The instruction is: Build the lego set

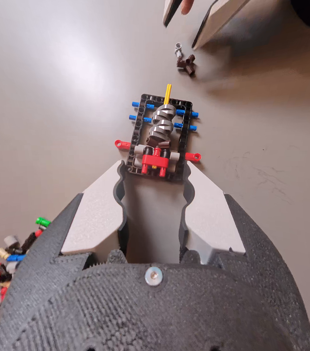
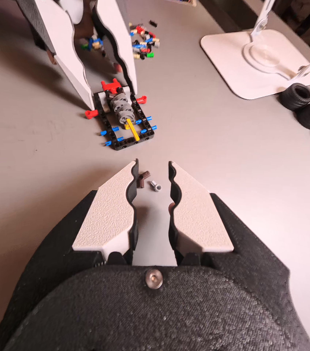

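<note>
- Right wrist view: the right gripper [image 2: 153, 163] hangs with jaws parted and empty over a brown connector [image 2: 143, 179] and a grey pin [image 2: 155, 185], both lying between its fingertips
- The left gripper [image 1: 154, 167] clamps the near end of the black frame [image 1: 140, 115], long axis pointing away
- Loose parts pile [image 2: 143, 40] and tyres [image 2: 296, 96] lie well apart, nothing blocking

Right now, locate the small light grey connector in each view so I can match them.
Left wrist view: light grey connector lies upper right, beside the brown connector, beyond the black frame.
Right wrist view: it lies at centre, between the right gripper fingers.
Shared landmark: the yellow axle sticking from the frame.
</note>
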`<action>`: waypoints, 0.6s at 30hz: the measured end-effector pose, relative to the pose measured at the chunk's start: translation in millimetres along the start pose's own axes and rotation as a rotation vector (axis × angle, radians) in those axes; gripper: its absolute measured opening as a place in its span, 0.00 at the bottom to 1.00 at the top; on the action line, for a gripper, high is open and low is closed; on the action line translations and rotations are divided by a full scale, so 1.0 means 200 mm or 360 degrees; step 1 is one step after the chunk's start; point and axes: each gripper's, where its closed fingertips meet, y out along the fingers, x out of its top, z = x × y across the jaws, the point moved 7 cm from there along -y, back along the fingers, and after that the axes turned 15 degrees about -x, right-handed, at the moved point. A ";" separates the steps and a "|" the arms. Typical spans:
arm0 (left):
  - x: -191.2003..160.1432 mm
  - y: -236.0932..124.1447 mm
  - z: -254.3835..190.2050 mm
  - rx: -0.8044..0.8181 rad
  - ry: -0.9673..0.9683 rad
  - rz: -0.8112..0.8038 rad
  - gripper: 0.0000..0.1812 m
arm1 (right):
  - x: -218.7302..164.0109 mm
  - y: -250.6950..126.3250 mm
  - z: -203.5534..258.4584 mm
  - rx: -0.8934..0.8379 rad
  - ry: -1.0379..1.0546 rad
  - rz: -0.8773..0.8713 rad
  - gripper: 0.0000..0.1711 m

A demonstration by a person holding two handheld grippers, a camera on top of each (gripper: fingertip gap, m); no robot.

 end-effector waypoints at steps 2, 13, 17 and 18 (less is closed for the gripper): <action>-0.02 -0.02 0.00 0.0031 -0.0045 -0.0019 0.33 | 0.00 0.00 -0.02 -0.0019 0.0035 -0.0034 0.17; -0.04 -0.14 -0.03 0.0144 -0.0073 -0.0246 0.35 | -0.02 -0.02 -0.05 -0.0059 0.0042 -0.0026 0.17; -0.05 -0.16 -0.05 0.0213 -0.0070 -0.0310 0.34 | -0.07 -0.02 -0.12 -0.0179 0.0089 0.0070 0.17; -0.05 -0.18 -0.05 0.0232 -0.0068 -0.0341 0.33 | -0.08 -0.02 -0.14 -0.0220 0.0122 0.0101 0.16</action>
